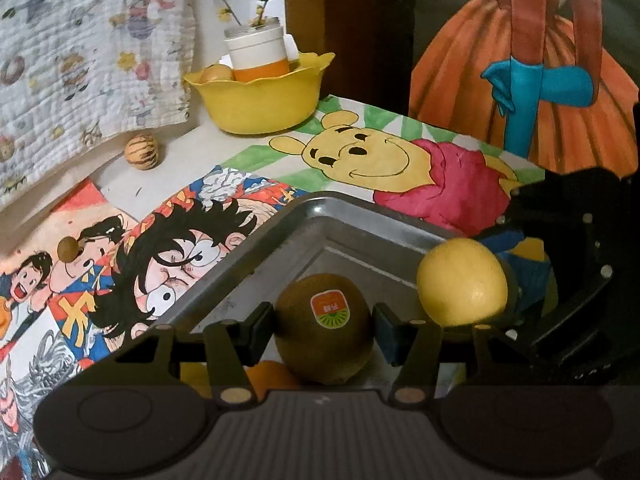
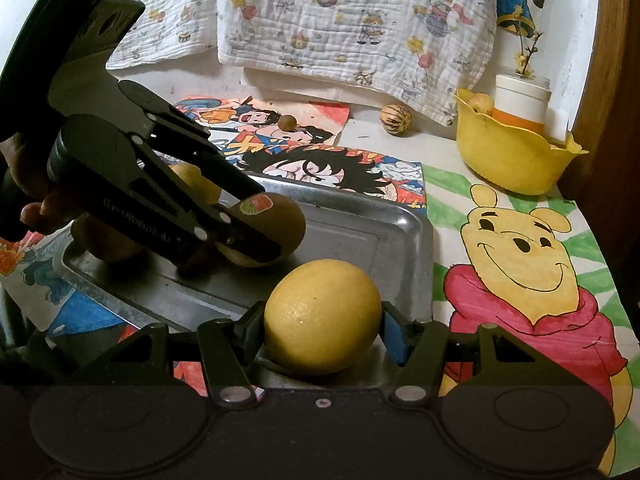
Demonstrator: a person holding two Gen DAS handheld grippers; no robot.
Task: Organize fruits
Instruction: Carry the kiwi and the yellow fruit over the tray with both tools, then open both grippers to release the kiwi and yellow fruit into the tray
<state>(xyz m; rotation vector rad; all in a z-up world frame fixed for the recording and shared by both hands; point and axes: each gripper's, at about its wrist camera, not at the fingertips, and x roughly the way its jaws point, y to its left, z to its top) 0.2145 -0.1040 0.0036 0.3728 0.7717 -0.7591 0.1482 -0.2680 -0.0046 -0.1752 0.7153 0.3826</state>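
Observation:
My left gripper (image 1: 324, 330) is shut on a brown kiwi (image 1: 323, 330) with a sticker, held over the metal tray (image 1: 320, 216). It also shows in the right wrist view (image 2: 276, 224), above other yellow fruit (image 2: 196, 180) in the tray (image 2: 400, 232). My right gripper (image 2: 323, 320) is shut on a yellow lemon (image 2: 323, 316), held above the tray's near edge. The lemon also shows in the left wrist view (image 1: 462, 282), to the right of the kiwi. An orange fruit (image 1: 272, 376) lies below the kiwi.
A yellow bowl (image 1: 260, 100) (image 2: 512, 152) at the back holds a white and orange jar (image 1: 258, 54) and a fruit. A striped ball (image 1: 141, 151) and a small brown ball (image 1: 69, 249) lie on cartoon drawings. A printed cloth (image 2: 352, 20) hangs behind.

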